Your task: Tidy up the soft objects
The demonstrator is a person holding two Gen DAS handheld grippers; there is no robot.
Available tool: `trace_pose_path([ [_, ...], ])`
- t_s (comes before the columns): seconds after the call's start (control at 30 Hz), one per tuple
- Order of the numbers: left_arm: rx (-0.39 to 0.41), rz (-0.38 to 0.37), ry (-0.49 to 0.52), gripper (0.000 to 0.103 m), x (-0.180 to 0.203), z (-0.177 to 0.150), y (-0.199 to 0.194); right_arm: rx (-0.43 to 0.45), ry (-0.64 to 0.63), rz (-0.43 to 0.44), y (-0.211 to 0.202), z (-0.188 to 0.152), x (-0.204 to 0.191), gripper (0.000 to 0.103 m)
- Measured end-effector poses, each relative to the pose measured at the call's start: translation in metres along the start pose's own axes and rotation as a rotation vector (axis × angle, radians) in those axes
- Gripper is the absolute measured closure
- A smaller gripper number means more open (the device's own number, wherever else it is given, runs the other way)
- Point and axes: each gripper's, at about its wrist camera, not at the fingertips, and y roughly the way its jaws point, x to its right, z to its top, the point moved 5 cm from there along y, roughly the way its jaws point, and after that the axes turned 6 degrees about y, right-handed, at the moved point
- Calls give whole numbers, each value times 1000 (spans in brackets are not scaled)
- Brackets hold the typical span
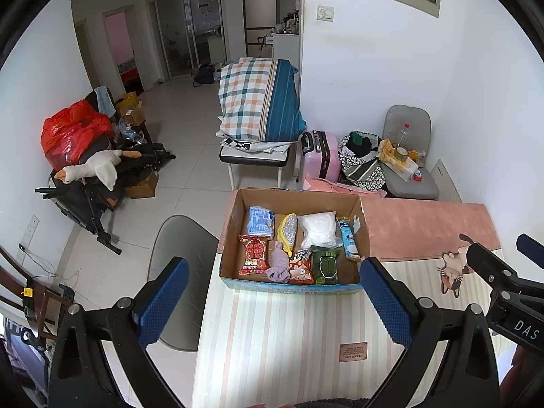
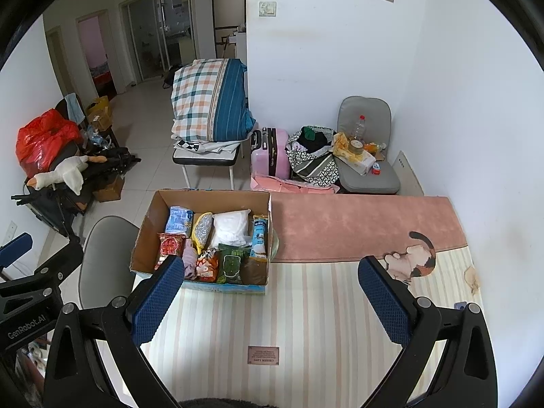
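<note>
A cardboard box (image 1: 292, 200) sits at 12 o'clock on the striped tabletop (image 1: 289, 340), packed with soft packets: a red pouch (image 1: 253, 255), green wipes pack (image 1: 325, 265), white bag (image 1: 319, 229) and blue tube (image 1: 348, 239), whose long axis runs 12-to-6. Left tongs (image 1: 273, 302) and right tongs (image 2: 268, 301) hover spread wide, holding nothing.

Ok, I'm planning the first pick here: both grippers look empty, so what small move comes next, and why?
Probably ease the left hand-held gripper forward and down toward the purple cloth at the cardboard box's near edge. Both grippers are open and empty, the right hand-held gripper too, and that cloth lies closest, loose on top.
</note>
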Motion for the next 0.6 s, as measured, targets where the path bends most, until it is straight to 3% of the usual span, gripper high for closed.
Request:
trace_pose_path([
  [0.6, -11, 0, -16, 0, 3, -10, 0, -5, -1, 2, -2, 0, 1, 0],
])
